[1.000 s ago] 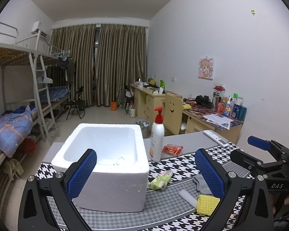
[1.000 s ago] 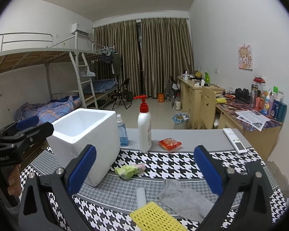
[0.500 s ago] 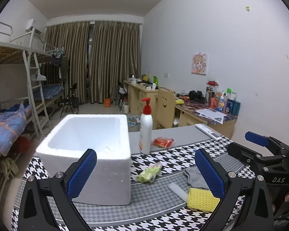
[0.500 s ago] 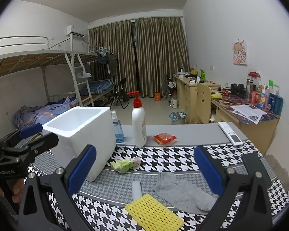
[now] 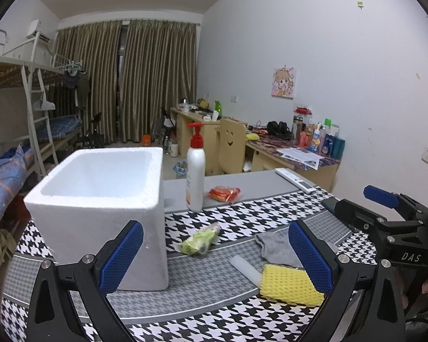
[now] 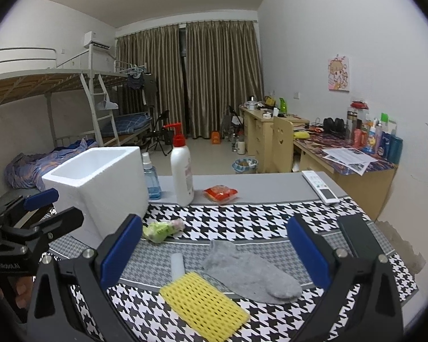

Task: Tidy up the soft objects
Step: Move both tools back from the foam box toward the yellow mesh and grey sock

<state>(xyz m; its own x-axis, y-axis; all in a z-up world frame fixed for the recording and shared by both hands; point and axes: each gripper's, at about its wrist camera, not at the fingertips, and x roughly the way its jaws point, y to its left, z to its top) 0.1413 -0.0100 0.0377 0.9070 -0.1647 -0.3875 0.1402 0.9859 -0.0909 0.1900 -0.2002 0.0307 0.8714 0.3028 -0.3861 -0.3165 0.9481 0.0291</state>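
Note:
A white foam box [image 5: 100, 196] stands open at the left of the table, also in the right wrist view [image 6: 100, 182]. On the houndstooth cloth lie a grey sock [image 6: 248, 270], a yellow sponge [image 6: 205, 305], a white tube [image 6: 177, 263] and a green crumpled bag [image 6: 159, 229]; the sock [image 5: 274, 246], sponge [image 5: 288, 285] and bag [image 5: 199, 240] also show in the left wrist view. My left gripper [image 5: 214, 253] is open and empty, in front of the box. My right gripper [image 6: 214, 252] is open and empty, above the sock and sponge.
A white pump bottle [image 6: 182, 171], a blue spray bottle [image 6: 151, 178], a red snack packet [image 6: 220, 193], a white remote [image 6: 319, 186] and a black phone [image 6: 356, 236] are on the table [image 6: 259, 182]. Desks, a chair and a bunk bed stand behind.
Both grippers have drawn back and lowered a little; the box and the soft objects sit farther ahead in view. Nothing on the table has moved.

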